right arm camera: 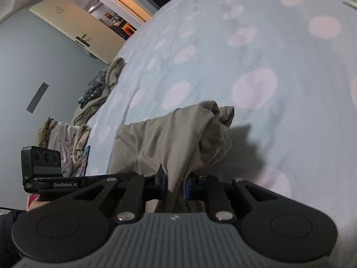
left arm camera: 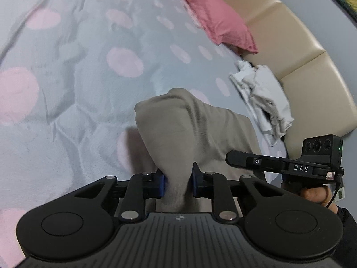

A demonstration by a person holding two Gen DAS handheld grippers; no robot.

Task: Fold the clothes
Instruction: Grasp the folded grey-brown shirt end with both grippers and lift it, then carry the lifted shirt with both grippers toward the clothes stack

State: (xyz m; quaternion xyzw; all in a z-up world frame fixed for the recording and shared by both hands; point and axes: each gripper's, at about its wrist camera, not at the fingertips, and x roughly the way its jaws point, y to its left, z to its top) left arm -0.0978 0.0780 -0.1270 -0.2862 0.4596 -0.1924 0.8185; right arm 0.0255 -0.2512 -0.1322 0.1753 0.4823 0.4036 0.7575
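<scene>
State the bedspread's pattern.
Pale blue-grey bedspread with soft pink spots, clearest in the left wrist view.

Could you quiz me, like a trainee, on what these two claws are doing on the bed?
1. True or false: the left claw is shut on the beige garment.
2. What does the right claw hold? A) the pink pillow B) the beige garment C) nothing
3. Fill in: the bedspread is pale blue with ____ spots.

Key: 1 true. 2 B; the pink pillow lies untouched by the padded headboard. 3 pink.
</scene>
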